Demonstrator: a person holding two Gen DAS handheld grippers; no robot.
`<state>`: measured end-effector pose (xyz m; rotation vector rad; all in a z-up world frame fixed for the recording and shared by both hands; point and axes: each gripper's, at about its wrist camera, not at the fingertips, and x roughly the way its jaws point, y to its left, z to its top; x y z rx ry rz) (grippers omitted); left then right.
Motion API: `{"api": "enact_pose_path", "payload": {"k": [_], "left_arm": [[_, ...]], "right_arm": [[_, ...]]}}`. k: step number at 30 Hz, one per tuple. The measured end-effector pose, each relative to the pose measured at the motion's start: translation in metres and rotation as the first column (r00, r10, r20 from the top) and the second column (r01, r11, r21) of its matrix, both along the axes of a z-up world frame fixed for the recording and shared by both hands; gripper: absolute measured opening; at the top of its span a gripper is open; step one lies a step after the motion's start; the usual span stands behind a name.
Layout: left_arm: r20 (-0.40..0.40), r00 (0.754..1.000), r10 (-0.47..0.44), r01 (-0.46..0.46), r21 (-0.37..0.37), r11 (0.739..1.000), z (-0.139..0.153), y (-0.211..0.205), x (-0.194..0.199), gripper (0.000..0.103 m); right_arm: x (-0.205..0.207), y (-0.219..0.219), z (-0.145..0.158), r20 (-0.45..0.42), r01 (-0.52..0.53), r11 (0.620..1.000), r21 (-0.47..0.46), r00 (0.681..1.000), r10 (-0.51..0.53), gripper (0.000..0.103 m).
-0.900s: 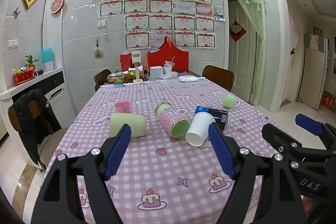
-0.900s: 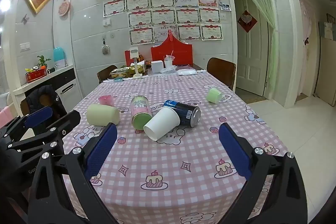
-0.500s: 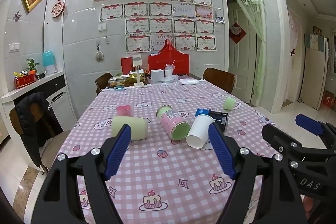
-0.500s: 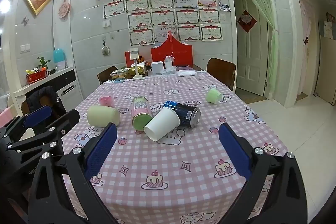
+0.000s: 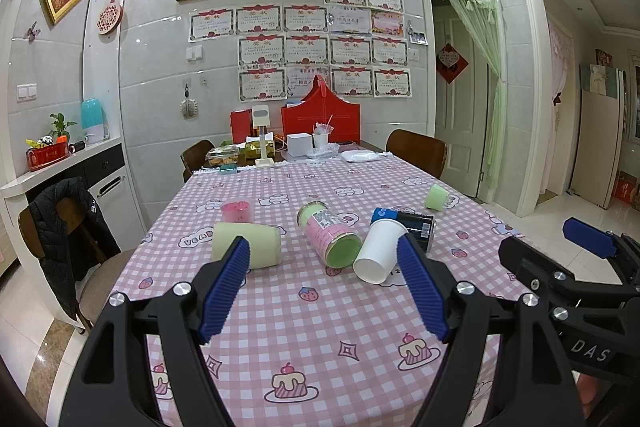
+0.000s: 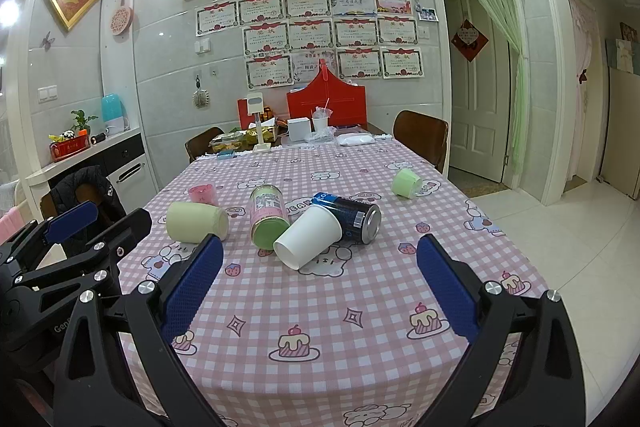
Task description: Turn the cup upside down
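A white paper cup (image 5: 378,251) (image 6: 308,237) lies on its side mid-table, mouth toward me, leaning on a dark blue can (image 5: 412,223) (image 6: 352,219). A pale green cup (image 5: 246,245) (image 6: 196,223) lies on its side to the left. A small pink cup (image 5: 237,211) (image 6: 203,193) stands behind it. A small green cup (image 5: 436,197) (image 6: 405,183) lies at the far right. My left gripper (image 5: 324,287) and right gripper (image 6: 318,283) are both open and empty, held above the table's near end.
A pink and green tin (image 5: 330,237) (image 6: 269,217) lies beside the white cup. The table has a pink checked cloth (image 5: 320,331). Boxes, a red bag (image 5: 320,123) and food stand at the far end. Chairs (image 5: 416,151) flank the table.
Both views have lifted and tilted up slightly; the objects on the table have not moved. Both grippers stay open.
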<state>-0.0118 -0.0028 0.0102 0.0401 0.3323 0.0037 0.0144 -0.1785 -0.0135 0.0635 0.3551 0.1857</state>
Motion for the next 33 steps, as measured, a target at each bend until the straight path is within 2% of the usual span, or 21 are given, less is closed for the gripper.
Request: {"api": "enact_pose_path", "payload": {"k": [33], "left_arm": [[-0.007, 1.000, -0.003, 0.003, 0.006, 1.000, -0.0022, -0.0058, 0.0054, 0.075]], "right_arm": [[0.0007, -0.0025, -0.0047, -0.013, 0.007, 1.000, 0.011, 1.000, -0.007, 0.094]]}}
